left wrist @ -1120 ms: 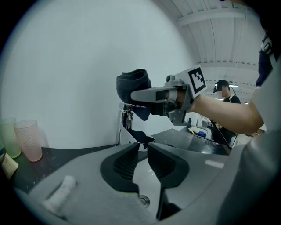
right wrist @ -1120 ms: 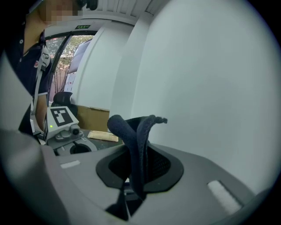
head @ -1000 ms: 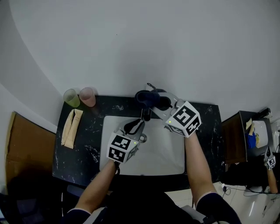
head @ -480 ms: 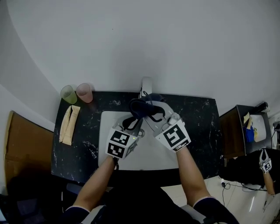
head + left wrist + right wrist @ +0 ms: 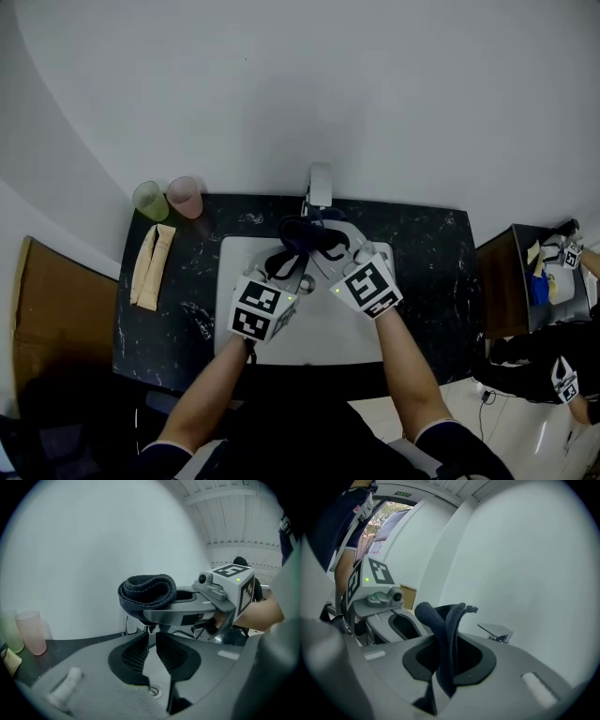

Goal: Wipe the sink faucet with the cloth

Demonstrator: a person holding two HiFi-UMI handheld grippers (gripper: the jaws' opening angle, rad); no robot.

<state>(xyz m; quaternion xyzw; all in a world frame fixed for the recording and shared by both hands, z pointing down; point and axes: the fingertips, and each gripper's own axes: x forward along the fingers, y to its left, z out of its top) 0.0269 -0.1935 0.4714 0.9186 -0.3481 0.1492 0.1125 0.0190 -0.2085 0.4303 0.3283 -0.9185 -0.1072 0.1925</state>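
Note:
A dark blue cloth [image 5: 307,232] hangs bunched just in front of the chrome faucet [image 5: 319,184], over the white sink [image 5: 234,272]. My right gripper [image 5: 325,247] is shut on it; in the right gripper view the cloth [image 5: 446,634] stands folded between the jaws [image 5: 449,645], with the faucet spout [image 5: 497,632] a little beyond and to the right. My left gripper [image 5: 284,266] sits beside it over the basin. In the left gripper view its jaws [image 5: 152,638] stand a narrow gap apart with nothing between them, below the cloth [image 5: 147,590].
A green cup [image 5: 150,200] and a pink cup [image 5: 185,197] stand at the back left of the black marble counter [image 5: 427,272]. A tan packet [image 5: 150,267] lies below them. The sink drain [image 5: 153,692] shows under the left jaws. A wall rises behind the faucet.
My right gripper carried the cloth leftward and lower, from right of the faucet to directly in front of it. The left gripper stayed put.

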